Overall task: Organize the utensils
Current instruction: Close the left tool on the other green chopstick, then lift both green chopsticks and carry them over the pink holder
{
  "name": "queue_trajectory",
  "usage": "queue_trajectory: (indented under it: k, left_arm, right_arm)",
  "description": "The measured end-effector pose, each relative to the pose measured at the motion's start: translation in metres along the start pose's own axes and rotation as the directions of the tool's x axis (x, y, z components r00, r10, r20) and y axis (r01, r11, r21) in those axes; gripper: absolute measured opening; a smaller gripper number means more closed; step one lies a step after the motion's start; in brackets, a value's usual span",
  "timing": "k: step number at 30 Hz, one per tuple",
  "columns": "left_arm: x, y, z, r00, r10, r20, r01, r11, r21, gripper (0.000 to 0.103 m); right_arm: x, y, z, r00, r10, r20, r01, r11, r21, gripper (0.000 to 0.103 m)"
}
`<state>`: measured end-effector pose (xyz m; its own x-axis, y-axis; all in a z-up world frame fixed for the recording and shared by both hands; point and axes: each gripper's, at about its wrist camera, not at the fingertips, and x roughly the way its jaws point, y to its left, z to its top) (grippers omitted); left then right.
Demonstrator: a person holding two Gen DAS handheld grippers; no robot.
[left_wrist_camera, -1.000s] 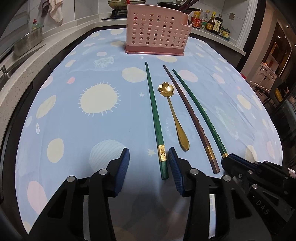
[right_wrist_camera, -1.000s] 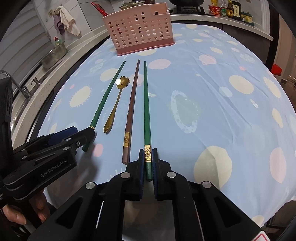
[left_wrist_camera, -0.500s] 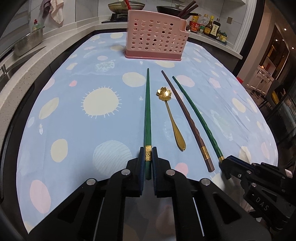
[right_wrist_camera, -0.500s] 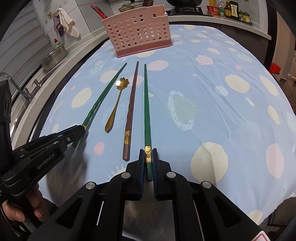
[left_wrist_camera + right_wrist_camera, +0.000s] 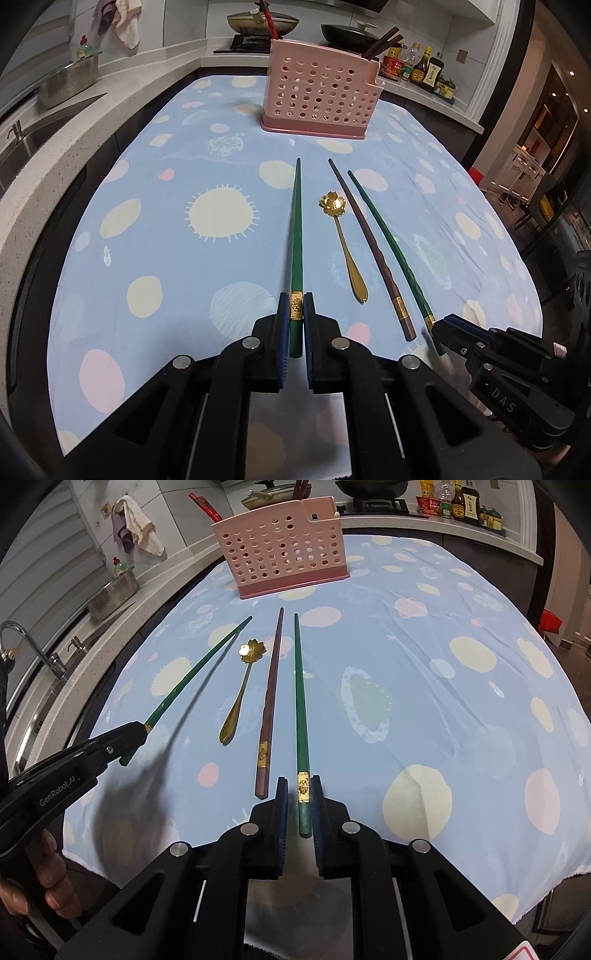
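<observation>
My left gripper (image 5: 296, 314) is shut on the gold-banded end of a green chopstick (image 5: 296, 236) and holds it lifted off the cloth; it casts a shadow in the right wrist view (image 5: 199, 672). My right gripper (image 5: 299, 797) has its jaws slightly apart around the end of a second green chopstick (image 5: 300, 701), which lies between the pads. A brown chopstick (image 5: 269, 701) and a gold flower spoon (image 5: 240, 690) lie on the cloth between the two green ones. A pink perforated utensil holder (image 5: 321, 92) stands at the far end.
The table has a blue spotted cloth (image 5: 166, 221). A sink and faucet (image 5: 26, 646) run along the left counter. A metal colander (image 5: 70, 81), pans and sauce bottles (image 5: 421, 66) stand on the back counter. The holder has dark chopsticks (image 5: 382, 42) in it.
My left gripper shut on the left green chopstick and raised it off the cloth. My right gripper's jaws, tight on the right green chopstick before, have opened slightly.
</observation>
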<state>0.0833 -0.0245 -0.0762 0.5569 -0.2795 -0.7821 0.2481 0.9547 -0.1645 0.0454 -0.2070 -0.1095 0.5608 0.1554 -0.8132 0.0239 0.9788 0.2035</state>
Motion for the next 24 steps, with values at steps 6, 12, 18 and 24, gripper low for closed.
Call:
queue_trajectory:
  k: [6,12,18,24]
  left_arm:
    - [0.005,0.000,-0.004,1.000,-0.001,-0.016,0.001,1.000,0.003,0.007]
    - [0.008,0.002,-0.005,1.000,-0.001,-0.026,0.001,1.000,-0.002,0.007]
    - [-0.008,0.003,0.001,1.000,-0.008,0.006,0.008,1.000,-0.009,0.007]
    - [-0.043,0.006,0.024,0.996,-0.014,0.093,0.017,0.999,-0.034,0.007]
  right_arm:
    - [0.010,0.000,0.000,1.000,-0.008,-0.019,0.007,1.000,-0.008,0.014]
    - [0.011,-0.001,0.002,1.000,-0.017,-0.009,0.017,1.000,-0.014,0.008]
    - [-0.012,-0.004,0.009,0.999,-0.022,0.044,0.022,1.000,0.002,0.008]
    - [-0.052,-0.007,0.031,0.988,-0.015,0.155,0.011,1.000,0.027,0.008]
